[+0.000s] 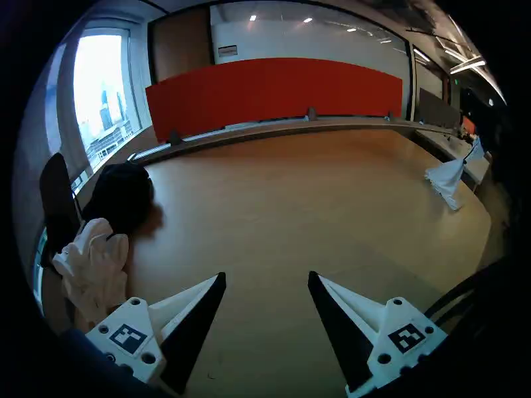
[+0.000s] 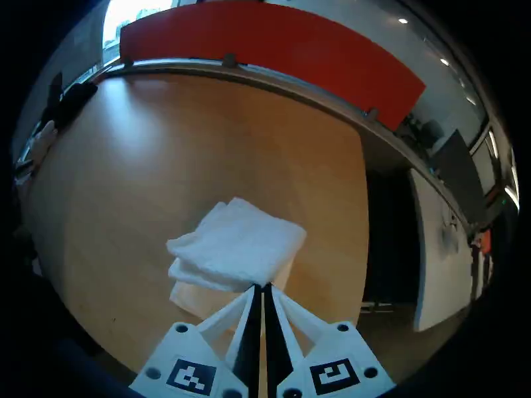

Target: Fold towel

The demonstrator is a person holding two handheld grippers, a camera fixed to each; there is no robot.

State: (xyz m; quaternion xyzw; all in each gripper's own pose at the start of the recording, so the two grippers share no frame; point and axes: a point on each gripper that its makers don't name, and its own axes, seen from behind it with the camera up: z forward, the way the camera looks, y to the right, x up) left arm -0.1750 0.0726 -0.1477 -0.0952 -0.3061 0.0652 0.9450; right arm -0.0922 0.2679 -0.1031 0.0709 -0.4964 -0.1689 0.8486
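Right hand-held gripper (image 2: 263,290): closed to a sliver, both fingers pinching the near edge of the towel (image 2: 235,247). Left hand-held gripper (image 1: 266,275): spread wide, holding nothing, poised over bare wood.

Worktop (image 2: 166,146): broad, pale timber, smooth, backed by a long red divider (image 2: 279,50). Towel out toward the right-hand end of it, white, doubled into a thick square, raised at the pinched edge with a shadow beneath, so seemingly off the surface or barely resting on it.

Handling, as a guess: light, soft, floppy terry. No stiffness to keep a fold unaided, and layers apt to slide apart or sag open if lifted from one point. Not fragile, not slippery between the fingers, though likely to skate on smooth wood. Best taken at corners or along a folded edge, all layers caught together, one hand-held gripper per corner. Free corners on the far side look like the obvious place for the left one.

Right gripper view: towel from close above, stacked layers plain along its left side, and a dark gap past the end of the worktop. Left gripper view: probably the same towel (image 1: 446,179), small and far off to the right, hanging in a point. Also a bright window (image 1: 103,93), a black bag (image 1: 123,196) and a pale bundle of cloth (image 1: 93,262) at the left edge of the worktop.
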